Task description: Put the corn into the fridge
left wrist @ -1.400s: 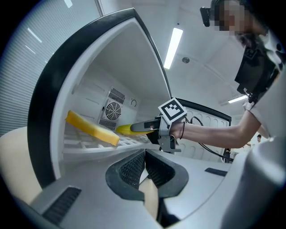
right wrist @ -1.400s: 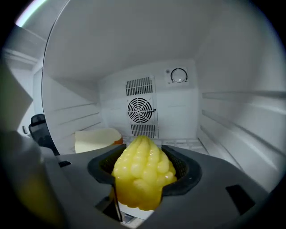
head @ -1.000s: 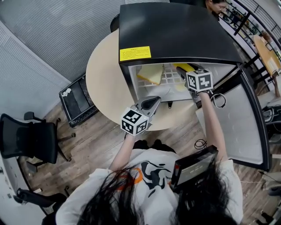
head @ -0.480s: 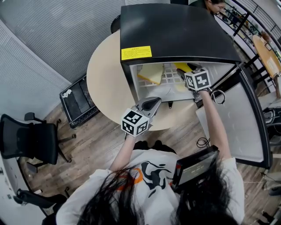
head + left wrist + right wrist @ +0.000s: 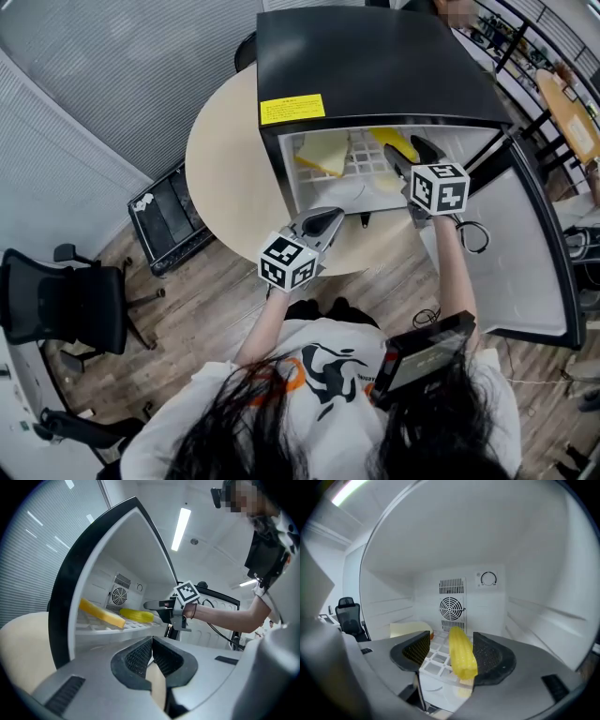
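The yellow corn (image 5: 461, 656) lies on the white wire shelf inside the open black fridge (image 5: 375, 66), also seen as corn (image 5: 394, 142) from the head view and as corn (image 5: 137, 615) from the left. My right gripper (image 5: 412, 155) is at the fridge mouth. Its jaws have just been opening and stand open. The corn rests on the shelf between and beyond them, close to the right pad (image 5: 490, 656). My left gripper (image 5: 323, 222) hovers shut and empty over the table's front edge, below the fridge opening.
A pale yellow wedge of bread (image 5: 323, 155) lies on the same shelf to the left. The fridge door (image 5: 525, 253) stands open at the right. The fridge sits on a round beige table (image 5: 225, 178). A black crate (image 5: 169, 211) and an office chair (image 5: 75, 300) stand left.
My right gripper has drawn back out of the fridge toward the door side and risen slightly, leaving the corn on the shelf. The left gripper has stayed put.
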`<state>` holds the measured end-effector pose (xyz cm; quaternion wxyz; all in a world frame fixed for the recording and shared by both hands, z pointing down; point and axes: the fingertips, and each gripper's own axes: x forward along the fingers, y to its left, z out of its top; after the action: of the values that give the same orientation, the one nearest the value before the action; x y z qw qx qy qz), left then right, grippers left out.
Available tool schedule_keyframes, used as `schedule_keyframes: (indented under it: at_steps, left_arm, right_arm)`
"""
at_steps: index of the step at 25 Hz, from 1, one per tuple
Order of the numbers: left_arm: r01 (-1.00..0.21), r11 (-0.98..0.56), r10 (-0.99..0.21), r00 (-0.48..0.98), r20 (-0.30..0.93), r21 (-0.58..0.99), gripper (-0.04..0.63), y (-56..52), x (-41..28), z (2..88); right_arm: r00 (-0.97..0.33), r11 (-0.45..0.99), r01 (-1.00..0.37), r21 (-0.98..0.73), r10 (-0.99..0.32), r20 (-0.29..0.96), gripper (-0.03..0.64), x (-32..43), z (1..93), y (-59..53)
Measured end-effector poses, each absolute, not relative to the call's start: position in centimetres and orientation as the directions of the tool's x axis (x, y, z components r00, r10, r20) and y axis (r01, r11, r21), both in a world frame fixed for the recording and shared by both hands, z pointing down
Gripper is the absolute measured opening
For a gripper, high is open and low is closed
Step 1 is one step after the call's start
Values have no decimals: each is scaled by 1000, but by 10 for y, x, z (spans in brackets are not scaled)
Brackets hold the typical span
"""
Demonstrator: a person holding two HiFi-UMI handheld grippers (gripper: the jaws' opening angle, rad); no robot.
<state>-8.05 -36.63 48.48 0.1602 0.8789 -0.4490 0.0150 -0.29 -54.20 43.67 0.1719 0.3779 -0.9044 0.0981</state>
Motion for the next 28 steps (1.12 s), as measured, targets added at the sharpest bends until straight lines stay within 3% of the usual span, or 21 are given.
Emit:
schedule_keyframes:
  at_steps: [13, 28]
  left_arm:
    - [-760, -595, -754, 641, 145, 264, 12, -351, -80, 476]
    - [-664, -689, -650, 743, 156, 292, 12, -304, -69, 489]
  right_arm:
    - [-630, 534, -747, -396, -758, 169, 287, 14, 424, -439]
    - [-544, 397, -770, -499, -817, 191, 208, 6, 461, -350]
